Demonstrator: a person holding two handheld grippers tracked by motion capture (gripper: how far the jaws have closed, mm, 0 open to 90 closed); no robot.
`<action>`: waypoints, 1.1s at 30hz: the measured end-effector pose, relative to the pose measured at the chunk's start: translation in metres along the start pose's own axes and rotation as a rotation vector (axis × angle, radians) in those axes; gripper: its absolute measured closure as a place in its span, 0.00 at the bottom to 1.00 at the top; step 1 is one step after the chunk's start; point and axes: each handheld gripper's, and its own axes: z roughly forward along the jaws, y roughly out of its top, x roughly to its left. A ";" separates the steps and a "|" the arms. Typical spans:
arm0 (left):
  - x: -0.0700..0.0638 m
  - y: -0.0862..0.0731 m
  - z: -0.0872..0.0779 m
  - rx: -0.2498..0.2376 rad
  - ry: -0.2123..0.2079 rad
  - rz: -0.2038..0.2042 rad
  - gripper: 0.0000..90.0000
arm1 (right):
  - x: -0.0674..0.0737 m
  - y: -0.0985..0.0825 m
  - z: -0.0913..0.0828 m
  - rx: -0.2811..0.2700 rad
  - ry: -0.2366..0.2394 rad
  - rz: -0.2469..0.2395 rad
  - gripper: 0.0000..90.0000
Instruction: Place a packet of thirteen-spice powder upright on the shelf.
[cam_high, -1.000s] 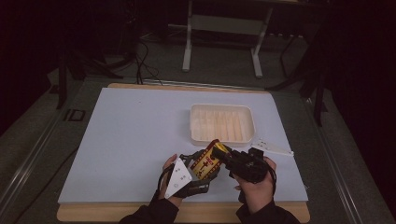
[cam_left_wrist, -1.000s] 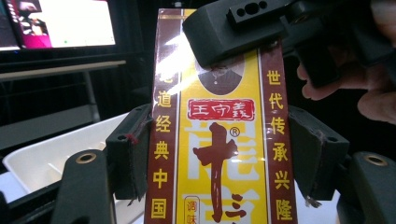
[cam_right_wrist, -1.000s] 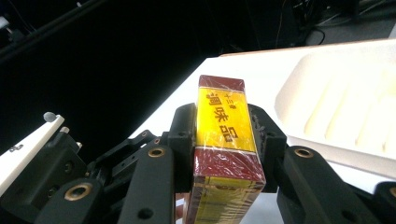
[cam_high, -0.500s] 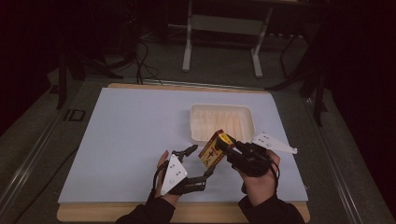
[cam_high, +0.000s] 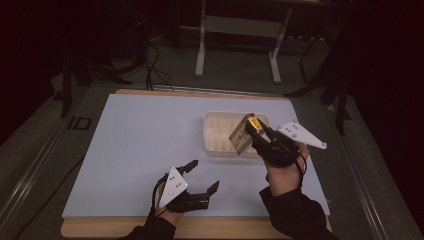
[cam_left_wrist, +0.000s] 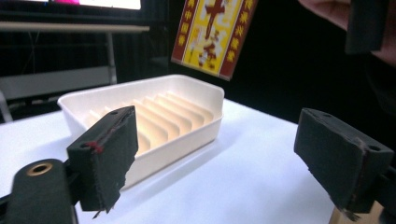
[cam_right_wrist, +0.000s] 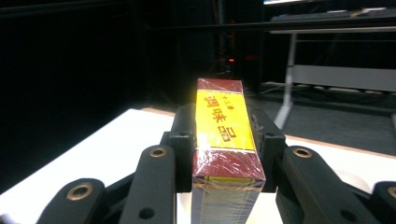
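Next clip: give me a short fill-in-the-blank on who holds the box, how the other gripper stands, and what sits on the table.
1. The yellow and red box is clamped in the ____ gripper.
2. The left gripper has jaws that stand ____, with nothing between them.
3. The box is held in the air over the near edge of the white ____.
4. That white thing has a ribbed floor and holds ____ inside.

Missing words: right; open; tray; nothing
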 end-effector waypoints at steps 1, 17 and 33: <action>0.001 -0.001 -0.001 0.004 -0.001 0.003 0.15 | -0.001 0.001 0.002 -0.002 -0.012 -0.002 0.75; 0.012 -0.012 -0.003 0.052 0.054 -0.013 0.04 | -0.027 0.020 0.042 -0.057 -0.199 0.007 0.75; 0.013 -0.015 -0.002 0.064 0.048 -0.033 0.03 | -0.063 -0.011 0.077 0.000 -0.330 0.049 0.75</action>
